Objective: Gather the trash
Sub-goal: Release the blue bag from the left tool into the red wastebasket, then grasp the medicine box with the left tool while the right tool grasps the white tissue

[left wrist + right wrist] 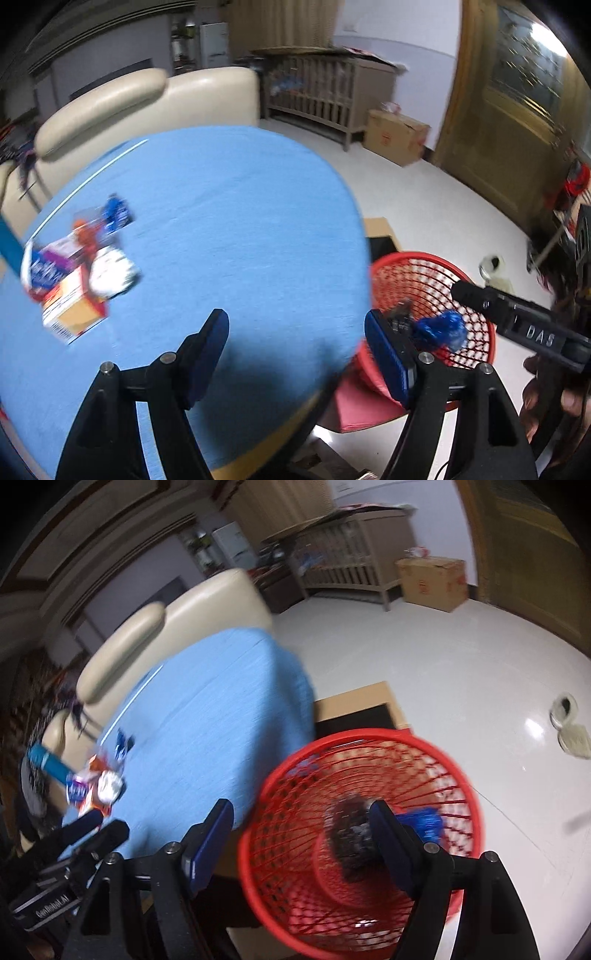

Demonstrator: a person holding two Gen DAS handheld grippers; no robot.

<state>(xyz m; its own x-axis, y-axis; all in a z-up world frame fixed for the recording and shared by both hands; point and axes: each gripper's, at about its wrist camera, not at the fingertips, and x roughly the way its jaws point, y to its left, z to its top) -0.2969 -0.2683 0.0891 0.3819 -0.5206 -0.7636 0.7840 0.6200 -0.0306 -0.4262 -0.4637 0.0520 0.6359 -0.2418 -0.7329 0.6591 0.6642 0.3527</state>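
A pile of trash lies on the left of the blue table: wrappers, a white crumpled packet, an orange-and-white carton. It also shows in the right wrist view. A red mesh basket stands on the floor right of the table, with a blue wrapper and a dark piece in it. My left gripper is open and empty over the table's near edge. My right gripper is open and empty above the basket; it appears in the left wrist view.
A cream sofa stands behind the table. A wooden crib and a cardboard box stand at the far wall. A flat cardboard piece lies on the white floor beside the basket. A wooden door is at the right.
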